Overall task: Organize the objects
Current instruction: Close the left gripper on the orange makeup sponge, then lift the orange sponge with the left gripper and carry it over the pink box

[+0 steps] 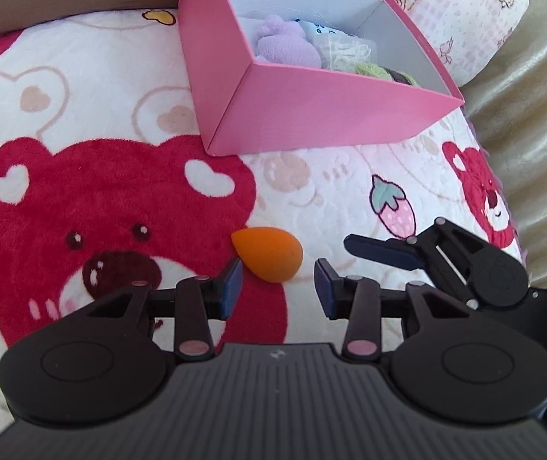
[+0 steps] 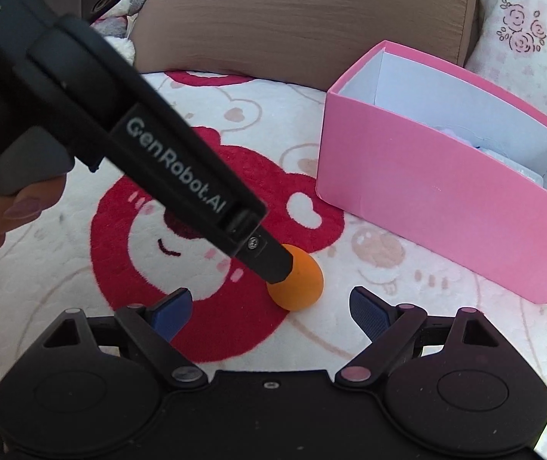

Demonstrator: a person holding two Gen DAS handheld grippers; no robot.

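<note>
1. Where things are: the orange makeup sponge [image 1: 267,253] is lying on its side on the bear blanket [image 1: 82,96], pointy end facing away from the pink box [image 1: 311,115]. The box sits well apart from it, farther up the bed, and already holds a purple plush [image 1: 283,40] plus some small bits I can't make out.

2. My left gripper [image 1: 278,283] has its fingers spread wide with nothing in them. The sponge is just past the tips, and the left finger [image 1: 231,287] is right at its near edge, maybe touching. The right wrist view shows that finger overlapping the sponge [image 2: 298,281], but I can't tell if it's real contact.

3. The right gripper [image 2: 269,308] is also open and empty, parked just beside the sponge on the other side. I'd say the left one is doing the pick, so I'd keep the right one out of the way.

4. Doing it well, imo: slide the left gripper forward so the fat round belly sits between the pads, not the tapered tip, which would probably squirt out.

5. Close gently. It's foam, it squishes, and a hard squeeze could make it pop free.

6. Lift straight off the fuzzy blanket before swinging over the box rim.
</note>
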